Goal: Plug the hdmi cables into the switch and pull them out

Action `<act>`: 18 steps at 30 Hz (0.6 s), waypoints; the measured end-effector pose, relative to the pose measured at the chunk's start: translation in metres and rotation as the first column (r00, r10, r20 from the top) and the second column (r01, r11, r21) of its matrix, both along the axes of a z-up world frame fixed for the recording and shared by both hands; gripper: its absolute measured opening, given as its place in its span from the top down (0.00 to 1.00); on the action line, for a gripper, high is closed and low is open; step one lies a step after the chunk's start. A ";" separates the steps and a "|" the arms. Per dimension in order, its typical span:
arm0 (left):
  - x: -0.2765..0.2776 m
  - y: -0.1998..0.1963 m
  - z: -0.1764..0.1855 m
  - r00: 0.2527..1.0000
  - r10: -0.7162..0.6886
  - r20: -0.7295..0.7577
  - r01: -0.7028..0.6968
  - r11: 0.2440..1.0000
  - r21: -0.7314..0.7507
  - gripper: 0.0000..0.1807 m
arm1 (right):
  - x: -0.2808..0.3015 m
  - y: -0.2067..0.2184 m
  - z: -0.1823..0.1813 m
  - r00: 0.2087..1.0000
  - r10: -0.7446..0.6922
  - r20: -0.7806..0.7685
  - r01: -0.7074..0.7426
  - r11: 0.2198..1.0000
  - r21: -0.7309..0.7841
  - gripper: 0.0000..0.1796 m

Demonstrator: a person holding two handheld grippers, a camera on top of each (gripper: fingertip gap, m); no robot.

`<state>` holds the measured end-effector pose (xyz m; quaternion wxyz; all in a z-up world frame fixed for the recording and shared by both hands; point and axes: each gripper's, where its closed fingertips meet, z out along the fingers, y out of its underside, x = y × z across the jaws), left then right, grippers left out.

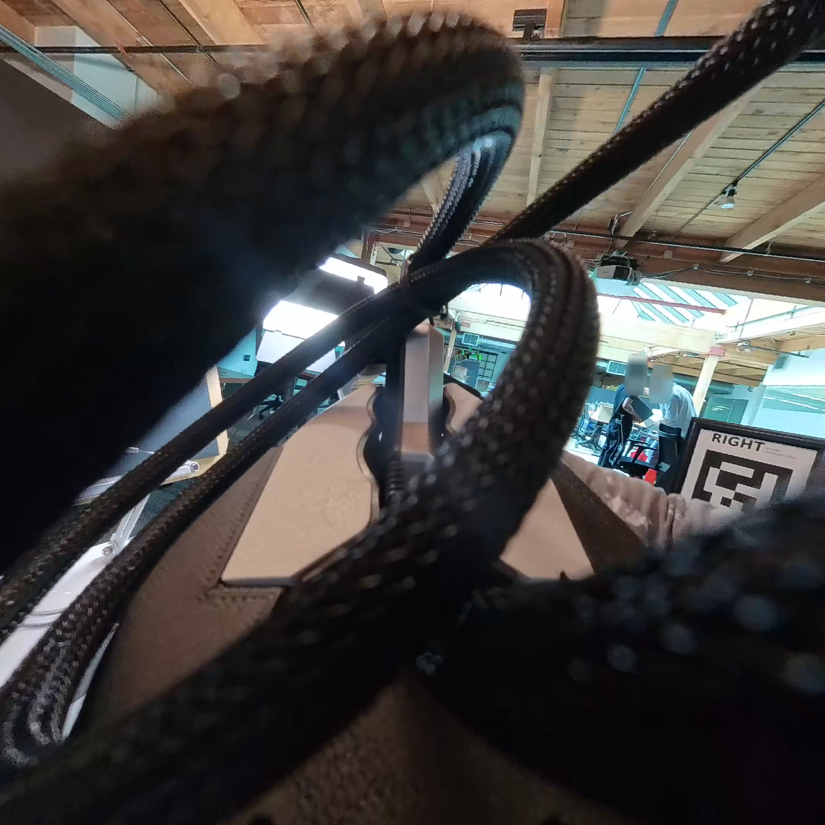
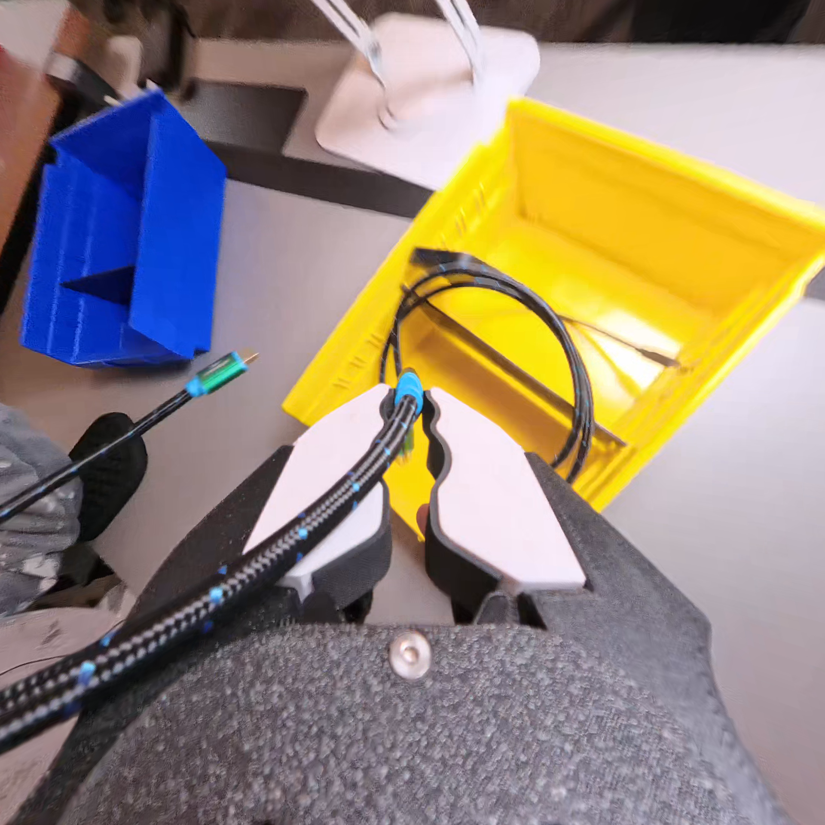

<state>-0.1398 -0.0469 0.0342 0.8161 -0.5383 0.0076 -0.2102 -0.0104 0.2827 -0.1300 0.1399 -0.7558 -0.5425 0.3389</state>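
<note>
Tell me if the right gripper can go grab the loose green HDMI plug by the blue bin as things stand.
Probably not yet. The right gripper already has a braided cable's blue-collared end between its fingers. The green plug near the blue bin lies unobstructed, but the gripper must let go first.

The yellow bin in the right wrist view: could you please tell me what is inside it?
Inside the yellow bin lies a coiled black cable with blue flecks. The right gripper and its fingers cover the bin's near corner, so anything there is hidden.

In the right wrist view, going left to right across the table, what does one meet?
Blue bin → free green HDMI plug → right gripper with the cable's blue collar between its fingertips → yellow bin.
</note>
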 end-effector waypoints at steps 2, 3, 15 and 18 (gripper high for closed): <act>0.000 -0.002 0.001 1.000 -0.004 0.003 0.004 1.000 -0.004 0.87 | 0.012 0.012 -0.025 0.993 -0.046 0.112 0.053 0.997 -0.056 0.94; 0.000 -0.003 0.002 1.000 -0.003 0.004 0.003 1.000 -0.004 0.87 | 0.019 0.016 -0.038 0.985 -0.062 0.162 0.076 0.994 -0.079 0.94; -0.006 -0.001 -0.008 0.999 -0.007 0.053 0.014 0.992 -0.127 0.86 | 0.076 0.015 -0.096 0.763 -0.036 0.645 0.047 0.999 0.000 0.94; -0.006 -0.004 -0.007 0.999 -0.014 0.049 0.020 0.992 -0.122 0.86 | 0.069 0.016 -0.094 0.770 -0.033 0.637 0.034 0.999 0.010 0.91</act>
